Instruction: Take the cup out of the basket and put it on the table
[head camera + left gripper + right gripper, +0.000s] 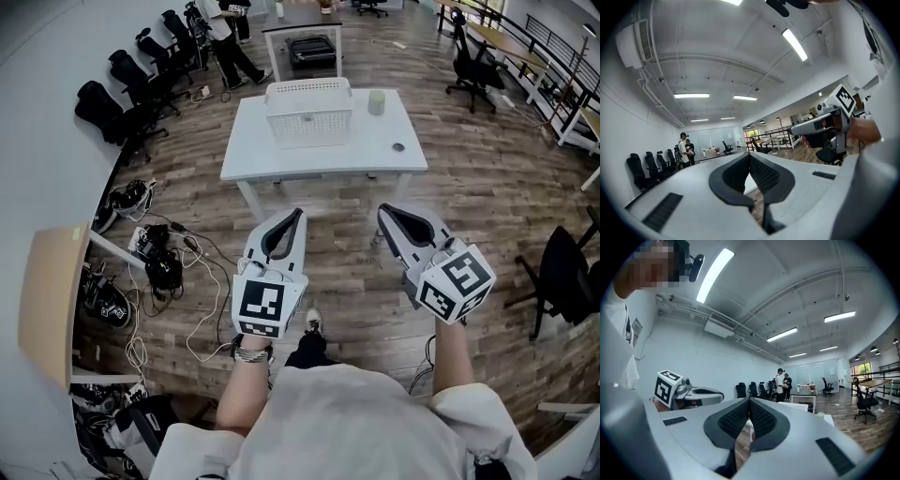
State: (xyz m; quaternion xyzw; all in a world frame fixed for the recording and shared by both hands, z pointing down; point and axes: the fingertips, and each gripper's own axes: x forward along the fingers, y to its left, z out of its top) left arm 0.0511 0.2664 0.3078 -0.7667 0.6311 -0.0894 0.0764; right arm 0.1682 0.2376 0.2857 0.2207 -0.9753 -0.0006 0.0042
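On table (pixel 323 155), white basket (pixel 309 112), cup (pixel 376 101) standing apart

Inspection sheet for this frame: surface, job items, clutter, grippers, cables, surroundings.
Surface: white table, ahead of the person, out past both grippers.
Job's things: white basket at the table's far side, contents cannot be told; pale cup upright on the table, right of the basket and apart from it.
Clutter: small dark round object near the table's right front.
Grippers: left gripper and right gripper both shut and empty, held short of the table.
Cables: loose cables on the floor at left.
Surroundings: office chairs along the left wall; two people standing beyond the table.
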